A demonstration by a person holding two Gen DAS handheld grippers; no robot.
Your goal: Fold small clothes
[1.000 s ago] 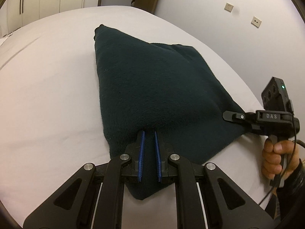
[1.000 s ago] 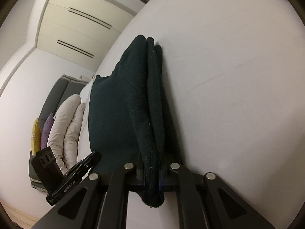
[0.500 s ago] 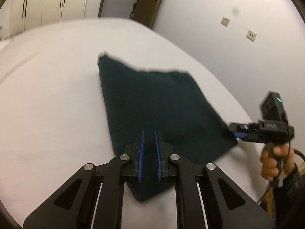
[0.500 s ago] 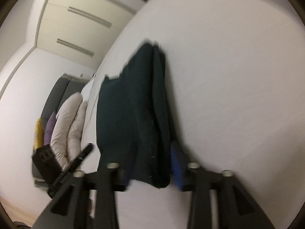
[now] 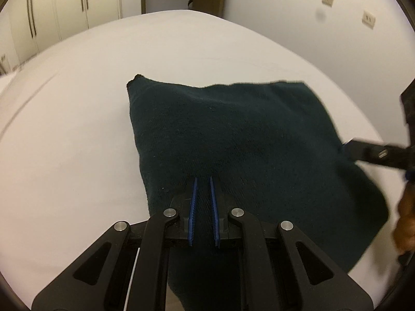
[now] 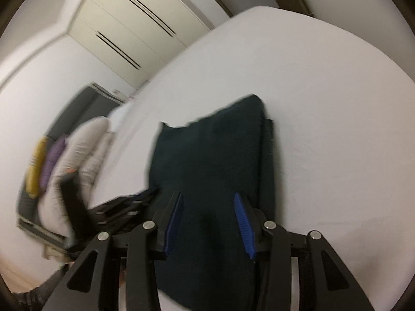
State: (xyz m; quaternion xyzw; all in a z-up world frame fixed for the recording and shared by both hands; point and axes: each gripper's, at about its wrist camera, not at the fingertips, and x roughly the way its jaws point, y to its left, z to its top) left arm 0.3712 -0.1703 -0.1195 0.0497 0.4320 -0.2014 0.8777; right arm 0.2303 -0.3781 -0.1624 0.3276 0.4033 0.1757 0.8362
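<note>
Since a second ago right gripper point(image 6: 207, 223) has let go, jaws spread; left gripper point(image 5: 202, 207) apparently clamps the near edge of dark folded cloth point(image 5: 233, 140) on bed point(image 5: 77, 129). Soft, limp, light: grip corners.

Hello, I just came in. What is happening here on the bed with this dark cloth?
A person is folding a dark green knitted garment on a white bed, with a handheld gripper in each hand. The left gripper is shut on the near edge of the garment. The right gripper is open, its blue fingers spread either side of the cloth without holding it. The garment lies folded and mostly flat.
</note>
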